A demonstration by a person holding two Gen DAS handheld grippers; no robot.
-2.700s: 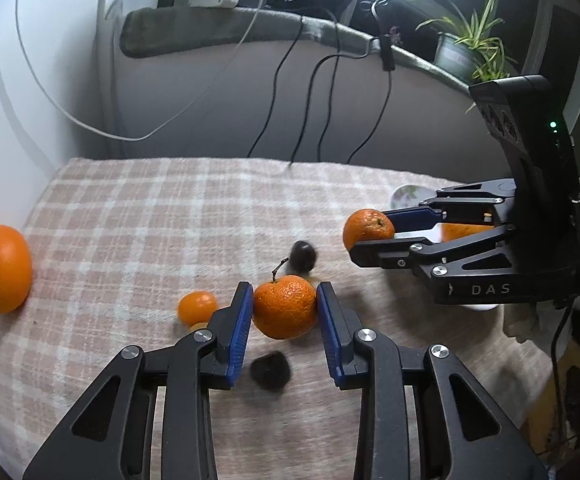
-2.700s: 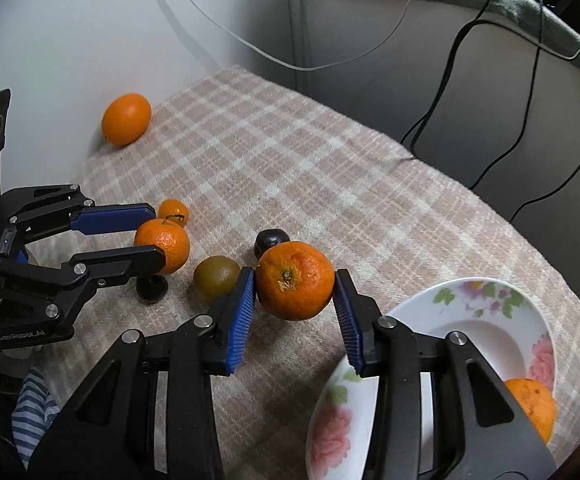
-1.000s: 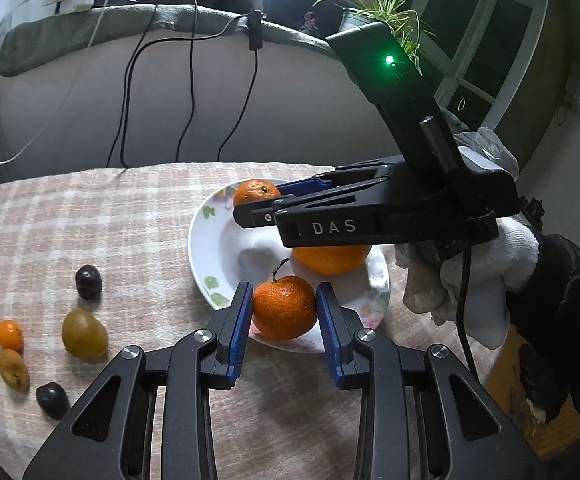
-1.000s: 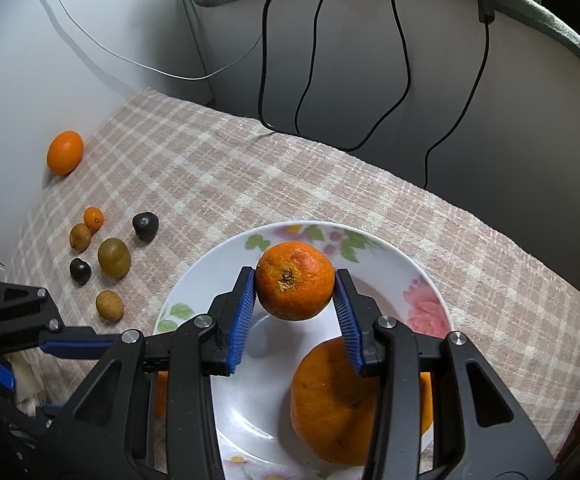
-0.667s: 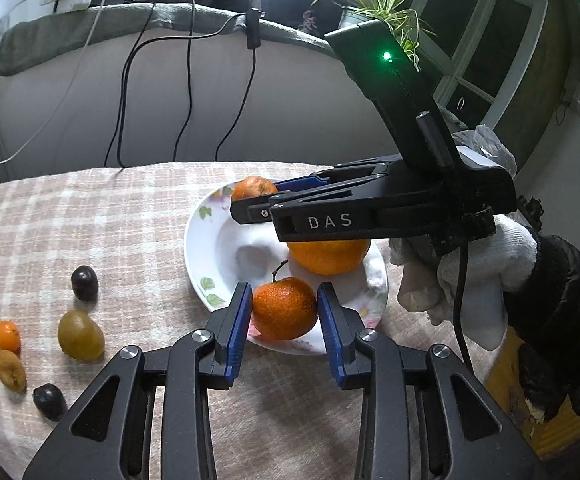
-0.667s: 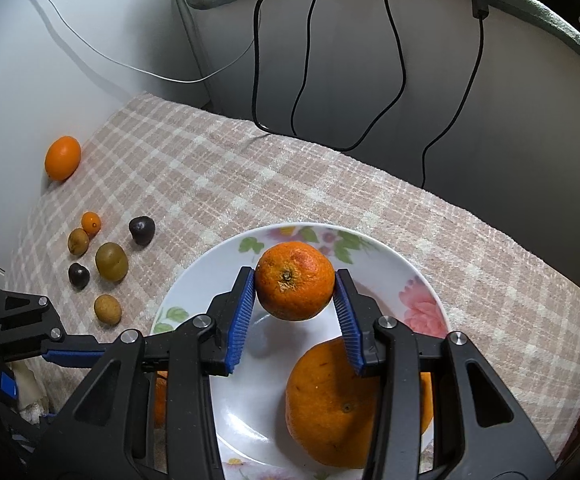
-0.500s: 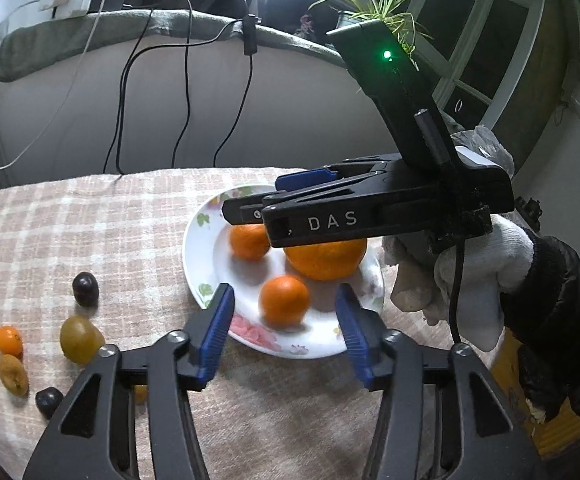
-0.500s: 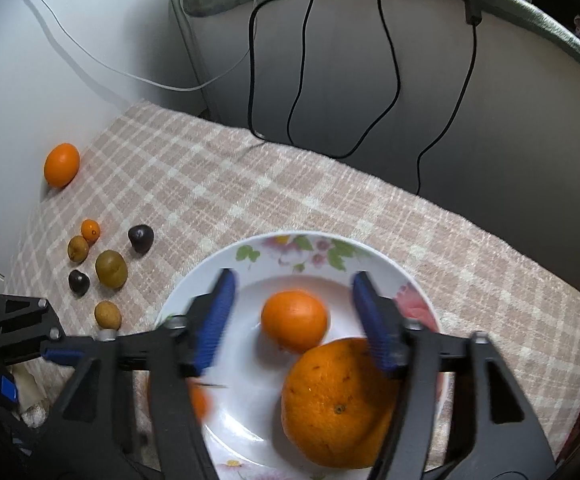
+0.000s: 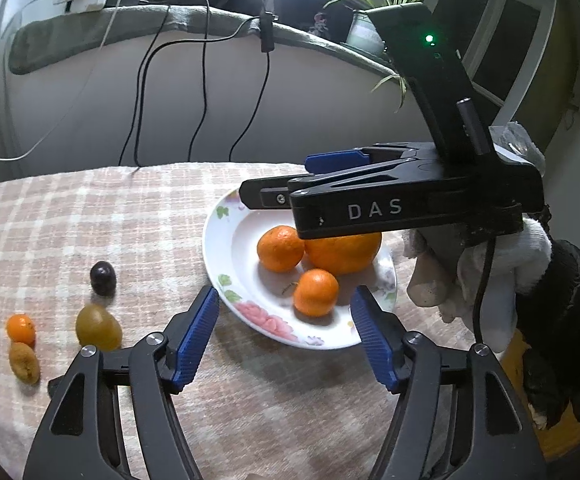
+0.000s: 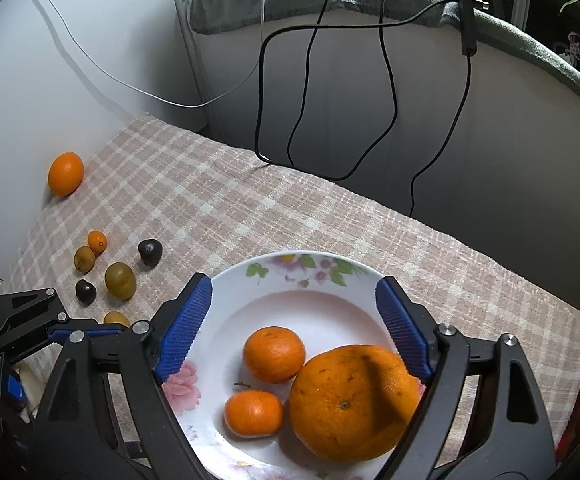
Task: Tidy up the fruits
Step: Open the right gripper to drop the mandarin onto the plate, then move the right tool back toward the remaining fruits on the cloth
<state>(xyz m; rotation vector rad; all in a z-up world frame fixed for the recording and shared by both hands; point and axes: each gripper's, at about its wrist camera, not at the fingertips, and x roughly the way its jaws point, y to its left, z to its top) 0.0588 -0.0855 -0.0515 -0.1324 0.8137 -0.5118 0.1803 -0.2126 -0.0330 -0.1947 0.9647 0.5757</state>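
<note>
Both tongs have released their mandarins since 2.7 s ago, when each was clamped on one; the fruit now lies in the plate. Left tongs [image 9: 285, 322] stand wide apart and empty, poised just short of the plate's near rim. Right tongs [image 10: 293, 320] are likewise spread and empty, hovering above the plate [image 10: 321, 304], with the blue pads either side of the bowl.

Plate contents: a large orange [image 10: 351, 402], a mandarin [image 10: 274, 354] touching its left side, and a smaller mandarin [image 10: 254, 414] in front of that one, close to both. In the left wrist view the same three sit together: orange [image 9: 343, 250] partly hidden behind the right tongs' body, mandarin [image 9: 280, 249] beside it, small mandarin [image 9: 315, 292] nearest the camera.

Remaining on the checked surface [image 10: 250, 208], left of the plate: a dark plum [image 10: 150, 252], a green-brown fruit [image 10: 120, 280], a second dark fruit [image 10: 85, 291], a kumquat [image 10: 97, 241] touching a brownish fruit [image 10: 84, 259], and one more partly hidden behind the left tongs. A lone orange [image 10: 65, 173] lies well apart by the wall.
</note>
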